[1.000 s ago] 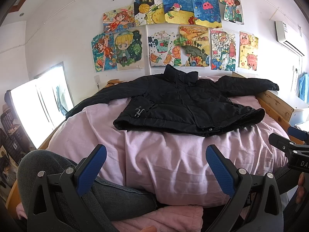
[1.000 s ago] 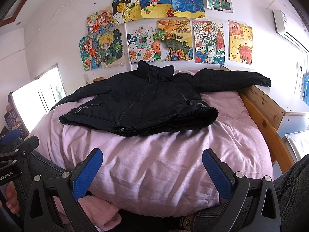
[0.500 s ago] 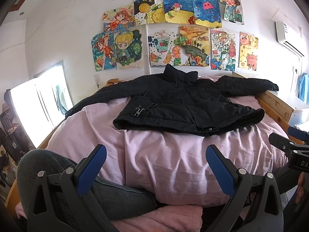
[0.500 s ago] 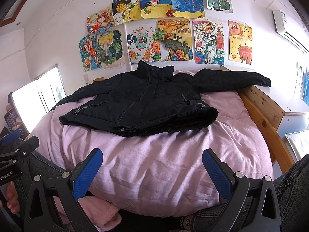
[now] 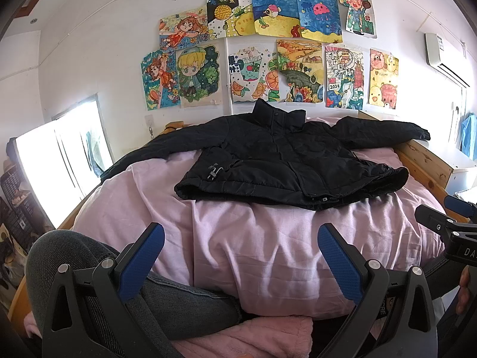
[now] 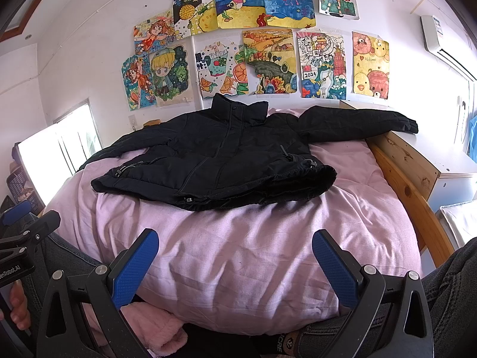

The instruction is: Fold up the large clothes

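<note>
A black padded jacket [image 5: 283, 164] lies spread flat, front up, on a pink duvet [image 5: 262, 244], collar toward the wall and both sleeves stretched out sideways. It also shows in the right wrist view [image 6: 226, 161]. My left gripper [image 5: 238, 238] is open and empty, well short of the jacket's hem. My right gripper [image 6: 235, 244] is open and empty too, at the near end of the duvet [image 6: 253, 250]. The right gripper's side shows at the right edge of the left wrist view [image 5: 447, 229].
A wooden bed frame [image 6: 402, 173] runs along the right with a white cabinet [image 6: 456, 164] beyond it. Drawings [image 5: 268, 56] cover the wall behind. A bright window [image 5: 59, 161] is at left. The person's knee [image 5: 89, 259] and a fluffy pink item [image 6: 155, 328] lie near.
</note>
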